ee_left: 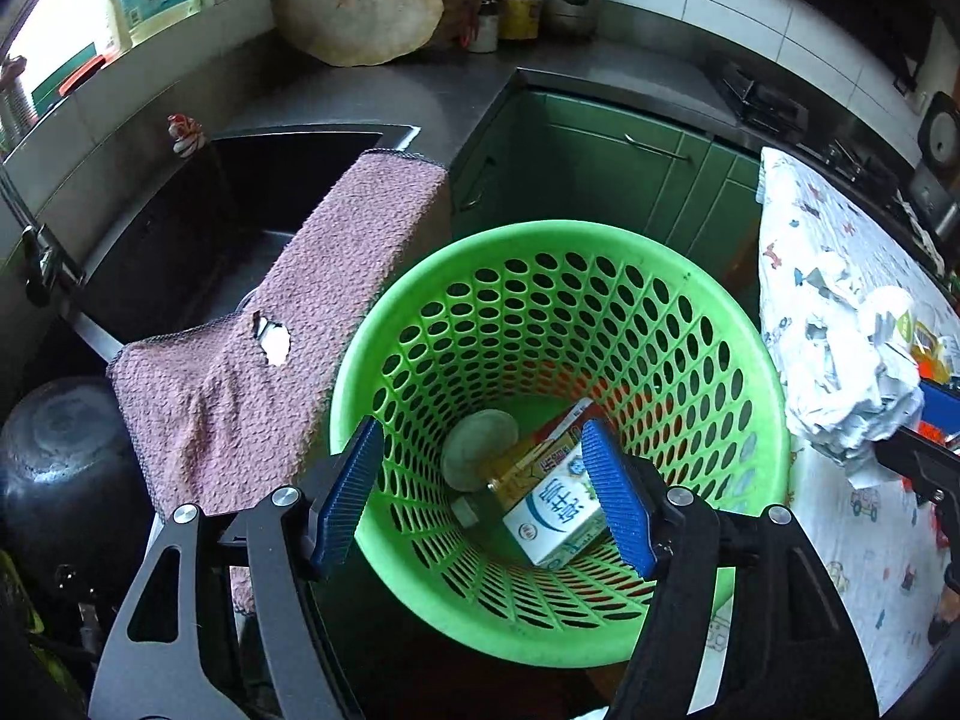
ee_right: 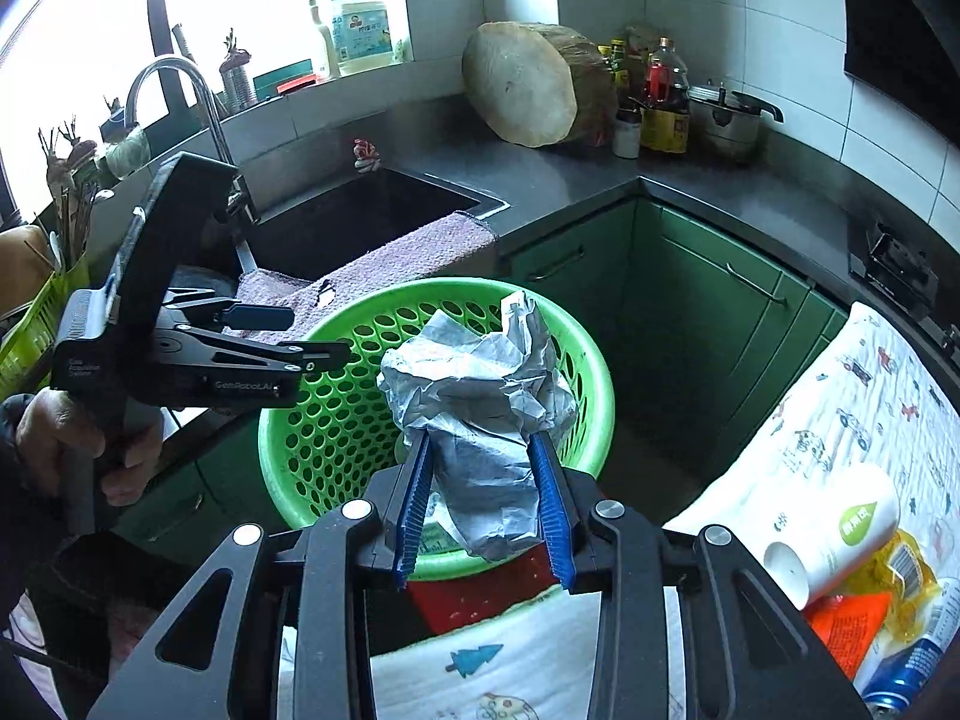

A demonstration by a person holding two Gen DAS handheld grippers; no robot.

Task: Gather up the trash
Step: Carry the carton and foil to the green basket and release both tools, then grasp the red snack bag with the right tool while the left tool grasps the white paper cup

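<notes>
Half-hidden carton (ee_left: 555, 504) behind left claw (ee_left: 483, 498)

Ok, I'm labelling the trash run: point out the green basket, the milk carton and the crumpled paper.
green basket (ee_left: 420, 276), left wrist view, on its far rim.
milk carton (ee_left: 555, 510), left wrist view, on its white printed face.
crumpled paper (ee_right: 480, 396), right wrist view, on the wad's middle, above the blue pads.

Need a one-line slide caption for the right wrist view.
Right gripper clamps crumpled paper over the green basket.
</notes>
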